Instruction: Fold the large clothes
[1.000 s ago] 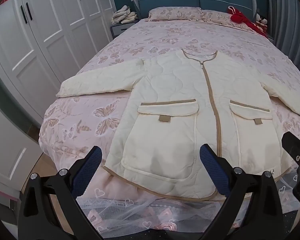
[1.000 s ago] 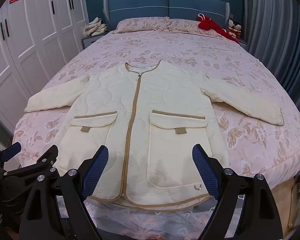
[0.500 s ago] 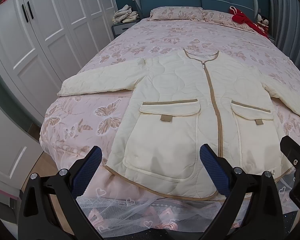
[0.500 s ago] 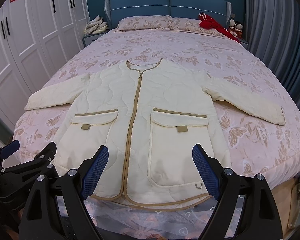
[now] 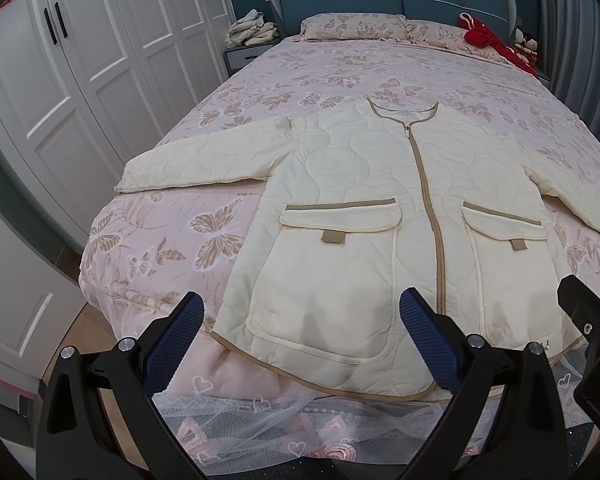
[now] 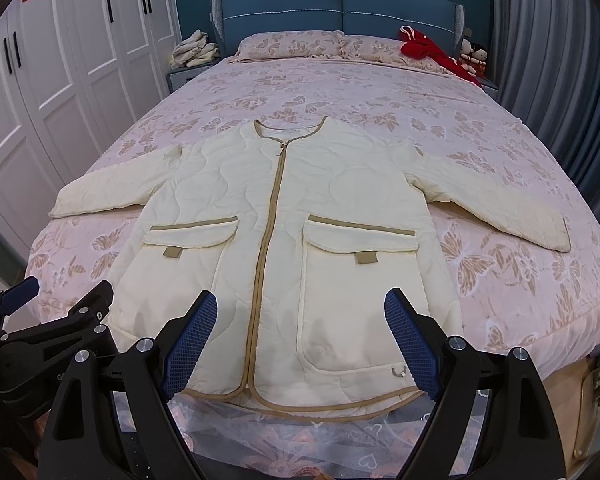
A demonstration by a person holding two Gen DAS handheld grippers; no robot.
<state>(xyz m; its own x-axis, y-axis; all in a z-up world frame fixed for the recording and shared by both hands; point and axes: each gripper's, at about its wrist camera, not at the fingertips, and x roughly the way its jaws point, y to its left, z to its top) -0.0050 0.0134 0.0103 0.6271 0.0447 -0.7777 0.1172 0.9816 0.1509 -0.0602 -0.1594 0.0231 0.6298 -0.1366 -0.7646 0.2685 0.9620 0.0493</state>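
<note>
A cream quilted jacket (image 5: 380,208) with tan trim lies flat and zipped on the bed, front up, both sleeves spread out; it also shows in the right wrist view (image 6: 292,232). Its hem is at the foot edge of the bed. My left gripper (image 5: 300,332) is open and empty, above the hem over the left pocket. My right gripper (image 6: 300,328) is open and empty, above the hem by the right pocket. The left gripper also shows at the left edge of the right wrist view (image 6: 56,312).
The bed (image 6: 380,96) has a pink butterfly cover, pillows and a blue headboard (image 6: 340,4). White wardrobes (image 5: 80,60) stand on the left, grey curtains (image 6: 560,60) on the right. Red cloth (image 6: 424,48) lies by the pillows. A nightstand holds folded clothes (image 5: 252,30).
Both grippers have drifted slightly; the jacket sits a little lower and nearer in both views. The jacket itself has not moved.
</note>
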